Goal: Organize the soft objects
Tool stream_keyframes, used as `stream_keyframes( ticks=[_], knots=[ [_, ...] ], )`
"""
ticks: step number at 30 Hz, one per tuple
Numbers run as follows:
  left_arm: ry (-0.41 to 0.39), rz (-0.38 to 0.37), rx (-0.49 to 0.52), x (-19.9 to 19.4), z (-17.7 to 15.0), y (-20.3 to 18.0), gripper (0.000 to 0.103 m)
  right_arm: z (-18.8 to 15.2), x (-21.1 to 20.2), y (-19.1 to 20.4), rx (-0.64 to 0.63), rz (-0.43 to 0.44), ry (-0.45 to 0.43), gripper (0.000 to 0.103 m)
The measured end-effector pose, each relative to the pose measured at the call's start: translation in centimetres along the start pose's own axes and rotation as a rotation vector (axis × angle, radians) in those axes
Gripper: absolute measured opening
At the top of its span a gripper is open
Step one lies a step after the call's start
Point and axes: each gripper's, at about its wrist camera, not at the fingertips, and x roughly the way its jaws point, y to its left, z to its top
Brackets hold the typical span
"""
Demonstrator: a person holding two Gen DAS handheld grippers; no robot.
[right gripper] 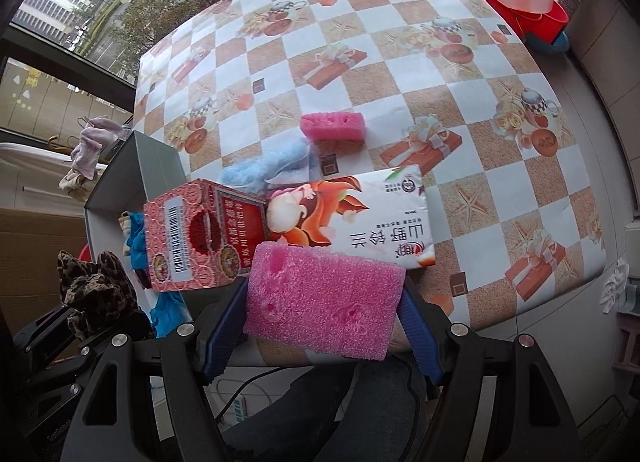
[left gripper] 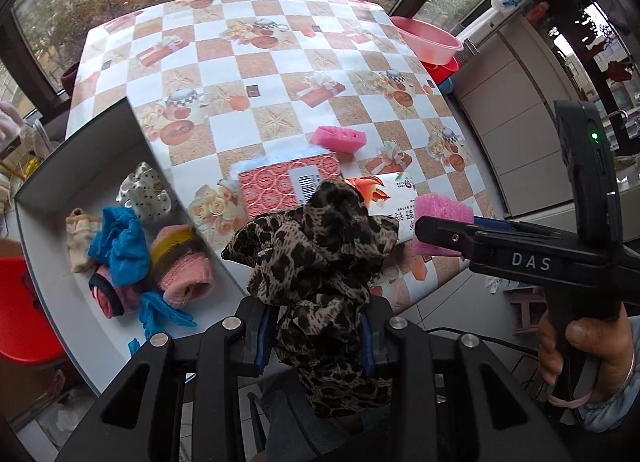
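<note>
The scrunchie (left gripper: 316, 262) is showing a brown-and-black leopard print. The foam block (right gripper: 324, 302) is glowing bright pink (like the second block (right gripper: 333, 126) on the worktop). The worktop (right gripper: 400, 74) is wearing tan-and-white checks with red gift boxes. The carton (right gripper: 192, 234) is displaying red circles.

The table (right gripper: 400, 74) carries 2 cartons (right gripper: 348, 218) side by side near its front edge, with a fluffy bundle (right gripper: 264, 170) just behind them and a sponge (right gripper: 334, 126) farther back. An open box (left gripper: 52, 198) sits at the table's left edge and holds several rolled socks (left gripper: 120, 246).
</note>
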Motion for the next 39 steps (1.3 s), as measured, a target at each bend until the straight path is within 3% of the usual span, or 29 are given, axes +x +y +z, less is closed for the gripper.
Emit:
stream_keyframes(
  ticks=[11,19,27,39],
  knots=[
    [-0.073,0.081,-0.227,-2.1,-2.6,7.6,0.037,0.7,-1.1,6.5,-0.157,0.020,-0.021,0.074],
    [-0.078,0.162,-0.367,-2.6,-5.1,12.5,0.037,0.6,-0.7,11.1,-0.272,0.047,-0.002,0.074],
    [-0.099,0.232,-0.427,-3.4,-5.7,14.6,0.037,0.8,0.2,15.7,-0.381,0.069,0.023,0.074],
    [-0.142,0.315,-0.457,-3.8,-2.8,17.3,0.037,2.8,2.5,22.3,-0.504,0.074,0.041,0.074]
  ],
)
